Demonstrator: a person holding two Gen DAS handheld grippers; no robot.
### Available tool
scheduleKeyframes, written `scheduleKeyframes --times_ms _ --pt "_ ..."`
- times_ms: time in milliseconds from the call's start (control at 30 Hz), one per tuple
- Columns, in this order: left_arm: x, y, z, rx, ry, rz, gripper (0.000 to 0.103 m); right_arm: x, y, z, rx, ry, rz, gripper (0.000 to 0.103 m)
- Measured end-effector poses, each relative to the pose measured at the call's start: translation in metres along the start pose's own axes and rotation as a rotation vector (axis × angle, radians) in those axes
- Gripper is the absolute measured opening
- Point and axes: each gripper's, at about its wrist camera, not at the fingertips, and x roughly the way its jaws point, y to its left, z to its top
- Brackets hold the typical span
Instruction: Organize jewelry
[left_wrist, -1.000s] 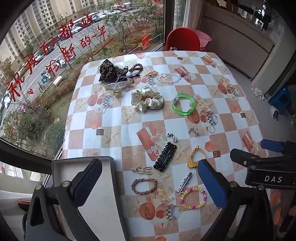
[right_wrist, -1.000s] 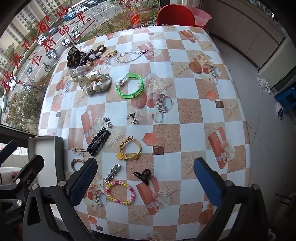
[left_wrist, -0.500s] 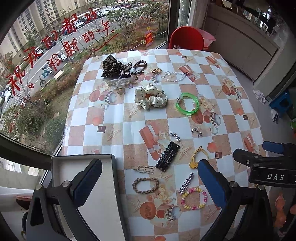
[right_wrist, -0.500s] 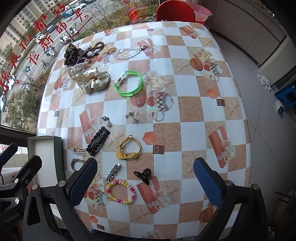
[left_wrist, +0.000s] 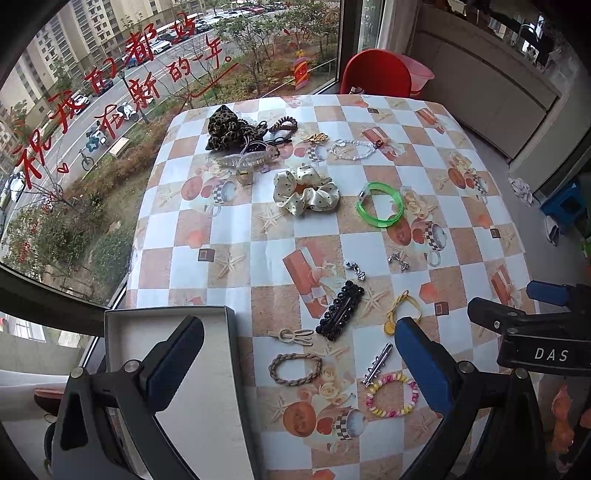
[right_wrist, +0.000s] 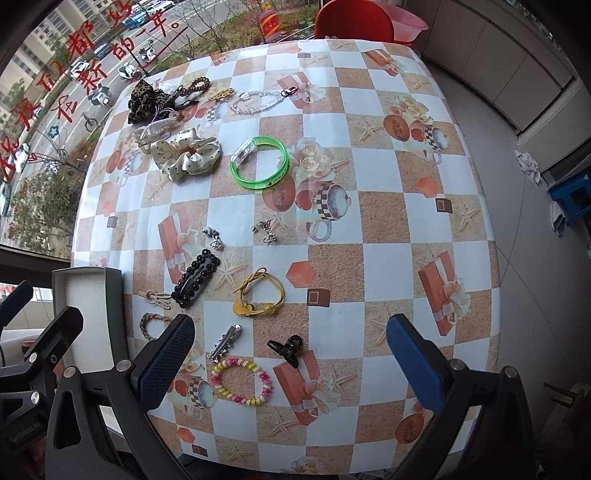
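My right gripper (right_wrist: 290, 360) and left gripper (left_wrist: 299, 356) both gape wide, empty. I'd lower straight onto the beaded bracelet (right_wrist: 242, 380), lower centre, then carry it to the open box (left_wrist: 122, 332), lower left.

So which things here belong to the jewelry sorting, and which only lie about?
For the job:
box
green bangle
bead bracelet
black barrette
braided band
silver clip
scrunchie
both open grippers, left, right

Just lying about:
red chair
blue stool
pink basin
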Motion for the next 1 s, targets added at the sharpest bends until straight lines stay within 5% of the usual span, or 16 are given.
scheduleKeyframes --times_ms 1000 --pt "0.016 0.000 0.000 0.005 0.053 0.010 0.103 0.009 0.001 0.003 0.001 0.009 -0.001 0.103"
